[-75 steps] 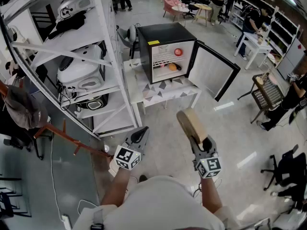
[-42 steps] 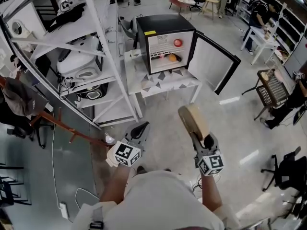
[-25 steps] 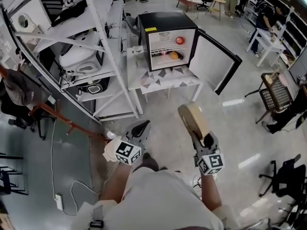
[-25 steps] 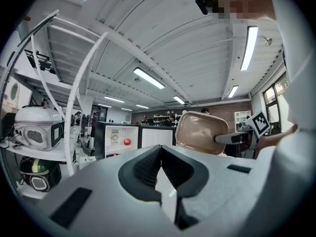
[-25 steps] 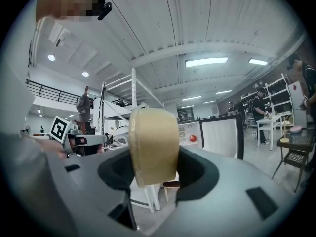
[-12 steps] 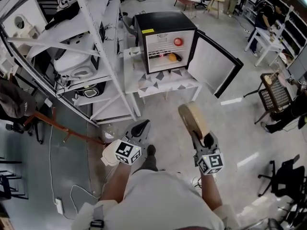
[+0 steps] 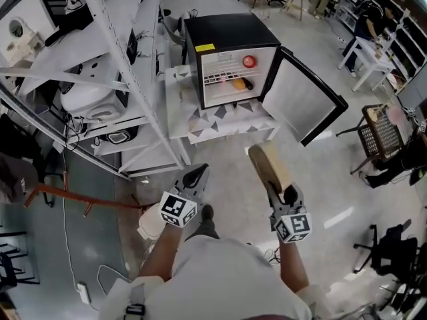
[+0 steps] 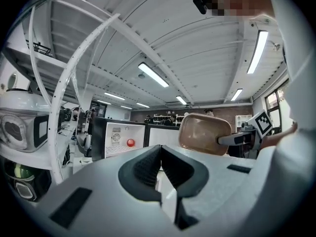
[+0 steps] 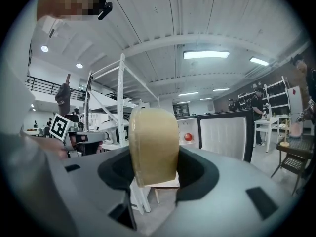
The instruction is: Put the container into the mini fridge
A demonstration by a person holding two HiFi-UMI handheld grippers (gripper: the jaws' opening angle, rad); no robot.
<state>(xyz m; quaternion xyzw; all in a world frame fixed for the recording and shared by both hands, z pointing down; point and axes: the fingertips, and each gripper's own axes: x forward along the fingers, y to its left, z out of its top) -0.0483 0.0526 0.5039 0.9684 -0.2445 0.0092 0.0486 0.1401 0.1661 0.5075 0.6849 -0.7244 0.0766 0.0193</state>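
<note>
You now stand a little nearer to the open mini fridge [image 7: 230,59] than before, but the tan container [image 7: 268,165], clamped on edge in your right gripper [image 7: 275,184], is still well apart from it, so I judge more approach is needed; your left gripper [image 7: 195,177] is closed and empty.

No words I can read: the yellow sticker [image 7: 205,47] on the far mini fridge [image 7: 223,29] is too small.
</note>
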